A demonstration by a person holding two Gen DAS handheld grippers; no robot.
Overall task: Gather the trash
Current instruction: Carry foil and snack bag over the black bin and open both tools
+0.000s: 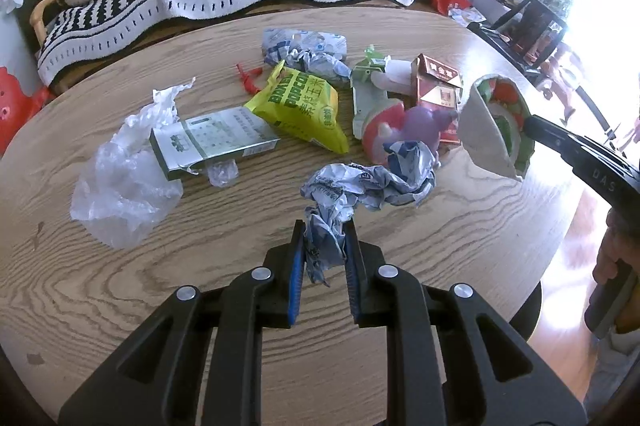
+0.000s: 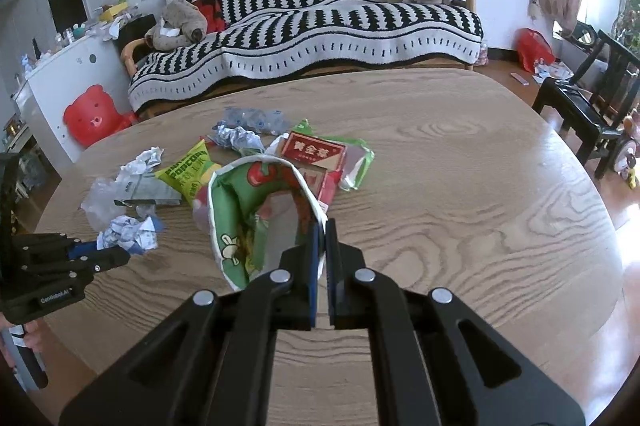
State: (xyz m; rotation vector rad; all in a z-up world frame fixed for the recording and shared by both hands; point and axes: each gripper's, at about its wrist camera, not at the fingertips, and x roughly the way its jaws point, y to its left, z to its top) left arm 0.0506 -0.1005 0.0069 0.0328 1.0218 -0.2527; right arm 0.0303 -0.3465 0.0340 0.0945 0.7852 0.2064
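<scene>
The left claw (image 1: pixel 325 232) was closed on a crumpled blue-and-white wrapper (image 1: pixel 360 185) lying on the table (image 1: pixel 240 226). The right claw (image 2: pixel 323 226) was pinched shut on the rim of an open green bag (image 2: pixel 256 209), held up above the table beside a red box (image 2: pixel 314 151), a yellow popcorn packet (image 1: pixel 304 105) and clear plastic (image 1: pixel 120 181).

Popcorn bag (image 1: pixel 304 105) lies on table (image 1: pixel 120 286) right of flat box (image 1: pixel 212 139).
</scene>
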